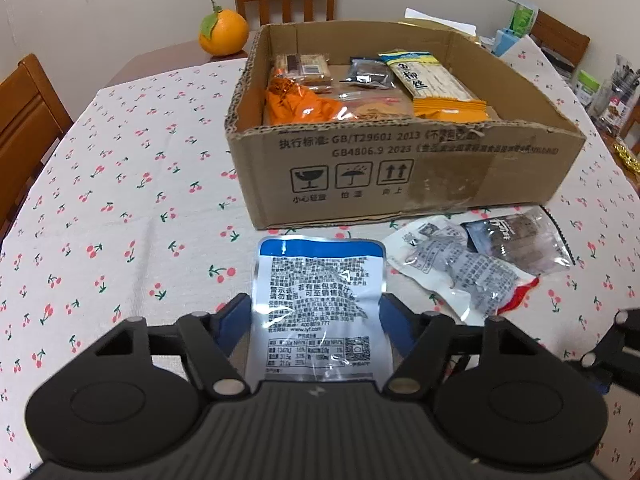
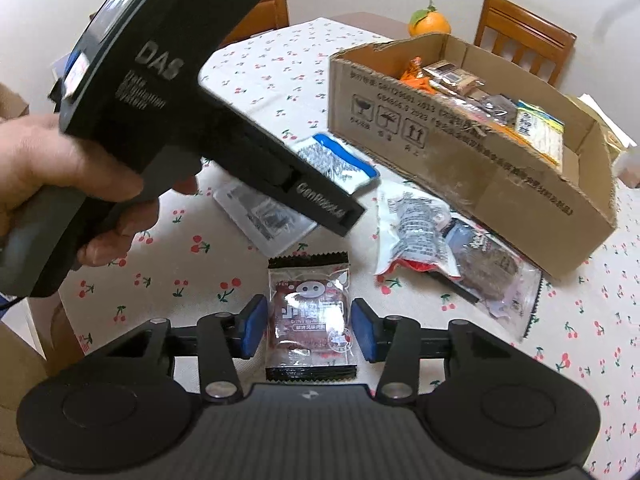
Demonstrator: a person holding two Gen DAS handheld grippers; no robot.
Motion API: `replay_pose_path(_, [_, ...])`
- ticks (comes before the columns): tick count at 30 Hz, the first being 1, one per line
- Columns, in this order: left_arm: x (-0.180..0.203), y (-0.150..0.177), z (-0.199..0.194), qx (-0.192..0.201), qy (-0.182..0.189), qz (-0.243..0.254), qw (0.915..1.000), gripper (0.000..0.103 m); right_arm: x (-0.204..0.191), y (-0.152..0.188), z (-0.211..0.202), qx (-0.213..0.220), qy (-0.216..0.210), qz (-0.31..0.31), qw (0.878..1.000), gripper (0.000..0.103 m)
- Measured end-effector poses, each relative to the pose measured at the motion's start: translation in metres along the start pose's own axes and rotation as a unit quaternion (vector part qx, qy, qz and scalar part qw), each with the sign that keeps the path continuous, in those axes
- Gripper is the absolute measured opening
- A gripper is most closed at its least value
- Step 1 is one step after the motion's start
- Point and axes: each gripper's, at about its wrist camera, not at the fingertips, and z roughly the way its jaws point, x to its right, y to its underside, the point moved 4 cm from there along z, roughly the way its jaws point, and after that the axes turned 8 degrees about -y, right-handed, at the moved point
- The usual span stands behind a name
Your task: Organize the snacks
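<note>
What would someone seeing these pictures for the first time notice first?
Probably the open cardboard box in the middle of the cherry-print tablecloth, already holding several snack packs. Next, the two tools at the near edge: the left tool straddles a silver-and-blue packet, and the right tool is shut on a small red pig-print packet. An orange sits behind the box.

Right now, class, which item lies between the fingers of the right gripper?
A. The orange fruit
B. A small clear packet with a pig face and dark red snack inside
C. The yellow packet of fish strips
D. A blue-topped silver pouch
B: the right wrist view shows the small clear packet sitting between the blue pads of the right gripper, on the cherry-print tablecloth.
</note>
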Motion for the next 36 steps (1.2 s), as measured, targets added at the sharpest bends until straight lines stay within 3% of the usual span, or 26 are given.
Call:
replay_pose_path(5, [-0.007,-0.005,-0.002,-0.004,0.006,-0.012,0.9999,0.059,0.005,-0.002,-0.008,0.006,0.003,0.011,1.000,0.051])
replay_pose_path(9, [-0.011,-0.008,-0.002,-0.018,0.011,-0.011,0.9997,0.061,0.007,0.000,-0.012,0.008,0.006,0.013,1.000,0.051])
replay_pose_path(11, [-0.010,-0.008,-0.004,-0.017,0.009,-0.017,0.9997,0.082,0.007,0.001,-0.014,0.008,0.006,0.013,1.000,0.051])
replay_pose_path(12, [-0.009,-0.008,-0.005,-0.008,0.005,-0.019,0.9998,0.086,0.008,0.001,-0.014,0.009,0.005,0.014,1.000,0.051])
replay_pose_path(18, [0.002,0.000,0.004,-0.002,-0.009,-0.015,0.9998,0.088,0.009,0.005,-0.015,0.008,0.009,0.021,1.000,0.051])
replay_pose_path(24, [0.003,-0.001,0.006,0.011,-0.019,-0.033,0.9992,0.086,0.014,0.008,-0.017,0.007,0.014,0.029,0.999,0.051])
replay_pose_path(26, [0.004,-0.001,0.004,0.014,-0.018,-0.034,0.9992,0.075,0.016,0.008,-0.018,0.007,0.017,0.029,0.999,0.051])
replay_pose_path(36, [0.000,-0.008,-0.005,-0.004,0.001,-0.004,1.0000,0.071,0.020,0.005,-0.025,0.010,0.010,0.036,0.999,0.051])
